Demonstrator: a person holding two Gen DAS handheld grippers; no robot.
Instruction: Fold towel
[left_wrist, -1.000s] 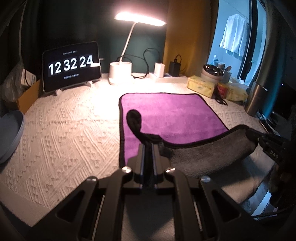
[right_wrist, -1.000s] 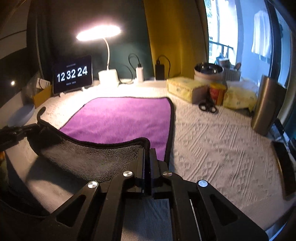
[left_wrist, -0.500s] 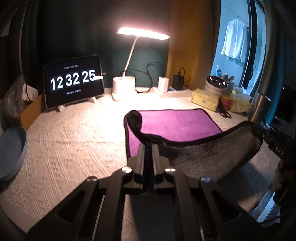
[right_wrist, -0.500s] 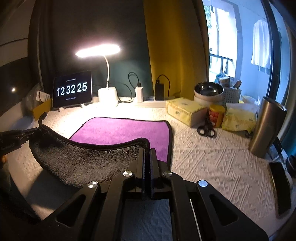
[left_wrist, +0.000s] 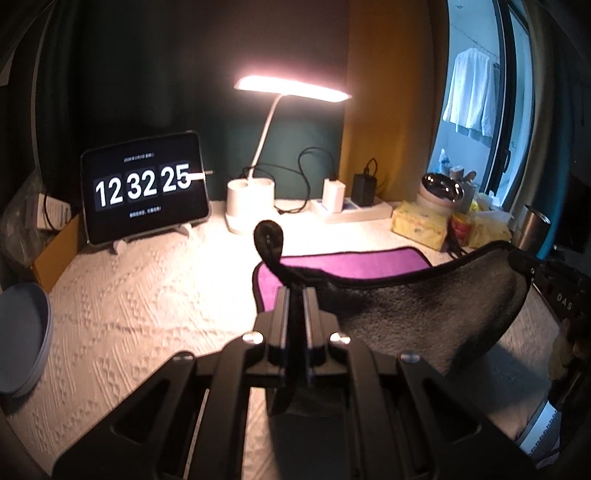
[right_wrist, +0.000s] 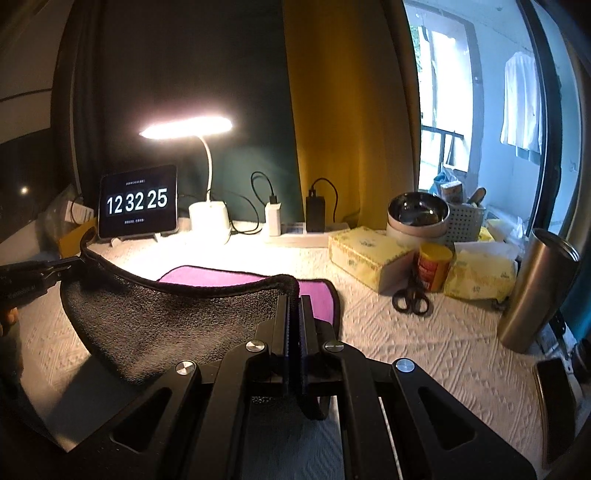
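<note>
Towel (left_wrist: 424, 310), purple on one face and grey on the other with black edging, is raised at its near edge above the bench (left_wrist: 140, 302), which is covered with a white textured cloth; its far portion lies flat on that cloth, purple face up. The left tool (left_wrist: 295, 295) is clenched on the near left corner of the towel, and a black curl of edging stands up beyond its tips. The right tool (right_wrist: 293, 301) is clenched on the near right corner, with the fabric pinched between its two fingers. Between the two grasped corners the lifted edge sags, grey underside toward the cameras. In the left wrist view the right tool appears at the right margin, holding the opposite corner; in the right wrist view the left tool appears at the left margin likewise. Toward the back of the bench a tablet (right_wrist: 138, 201) on a stand displays 12 32 25. Just beside it on the right stands a lit white desk lamp (right_wrist: 208, 218), with a power strip (right_wrist: 303, 236) carrying chargers further right. To the right of the towel, and apart from it, lie a yellow tissue box (right_wrist: 365, 254), black scissors (right_wrist: 412, 299), a yellow and red can (right_wrist: 434, 266), a steel bowl (right_wrist: 417, 214) and a steel tumbler (right_wrist: 535, 291). A grey plate (left_wrist: 22, 332) sits at the left edge of the bench.
</note>
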